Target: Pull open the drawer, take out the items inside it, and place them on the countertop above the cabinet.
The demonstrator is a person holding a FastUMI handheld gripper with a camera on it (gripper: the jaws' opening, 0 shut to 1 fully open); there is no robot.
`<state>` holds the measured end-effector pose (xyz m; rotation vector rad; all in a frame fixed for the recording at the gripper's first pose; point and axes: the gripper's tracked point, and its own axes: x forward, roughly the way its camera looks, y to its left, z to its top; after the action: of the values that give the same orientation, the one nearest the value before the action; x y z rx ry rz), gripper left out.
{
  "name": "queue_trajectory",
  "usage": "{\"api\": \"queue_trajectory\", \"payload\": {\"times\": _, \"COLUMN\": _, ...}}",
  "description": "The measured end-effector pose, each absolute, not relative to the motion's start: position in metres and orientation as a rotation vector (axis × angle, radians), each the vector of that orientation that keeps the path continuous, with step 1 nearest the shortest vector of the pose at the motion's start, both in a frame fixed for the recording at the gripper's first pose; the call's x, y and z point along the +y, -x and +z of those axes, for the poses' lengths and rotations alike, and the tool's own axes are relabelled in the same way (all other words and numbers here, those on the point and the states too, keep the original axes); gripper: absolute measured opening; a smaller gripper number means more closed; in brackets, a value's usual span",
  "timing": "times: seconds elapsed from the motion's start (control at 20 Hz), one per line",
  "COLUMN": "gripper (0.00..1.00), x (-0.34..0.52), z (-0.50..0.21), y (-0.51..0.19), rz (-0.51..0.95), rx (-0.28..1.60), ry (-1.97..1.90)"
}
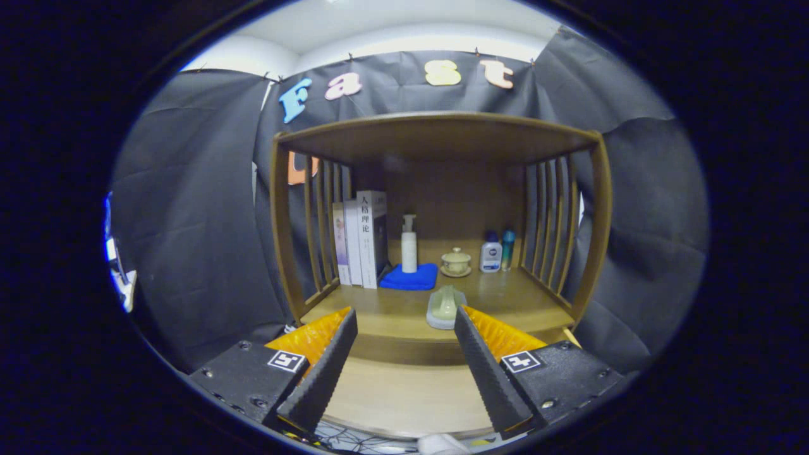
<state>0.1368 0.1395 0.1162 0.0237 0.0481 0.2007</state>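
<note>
My gripper (404, 314) is open, with nothing between its fingers, and points at the wooden cabinet (281, 240). Its tips reach the front edge of the countertop (505, 297). A pale green item on a grey-white dish (445, 308) lies on the countertop at that edge, just inside the right fingertip (464, 322) and apart from it. Below the countertop the drawer (404, 395) stands pulled out, and its pale wooden bottom shows between my fingers. A small white thing (442, 445) peeks in at the drawer's near end; I cannot tell what it is.
Further back on the countertop stand three books (361, 240), a white pump bottle (409, 243) on a folded blue cloth (411, 278), a lidded cup on a saucer (456, 261), and two small bottles (491, 253). Slatted side rails and a wooden top board enclose this space.
</note>
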Motion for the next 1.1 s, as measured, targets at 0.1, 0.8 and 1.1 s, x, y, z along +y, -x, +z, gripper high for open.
{"api": "queue_trajectory", "payload": {"times": 0.1, "gripper": 0.98, "x": 0.141, "z": 0.116, "y": -0.109, "rz": 0.201, "rx": 0.003, "ry": -0.034}}
{"api": "queue_trajectory", "payload": {"times": 0.8, "gripper": 0.99, "x": 0.085, "z": 0.022, "y": 0.005, "rz": 0.107, "rx": -0.025, "ry": -0.047}}
{"api": "queue_trajectory", "payload": {"times": 1.1, "gripper": 0.99, "x": 0.073, "z": -0.063, "y": 0.012, "rz": 0.087, "rx": 0.086, "ry": -0.055}}
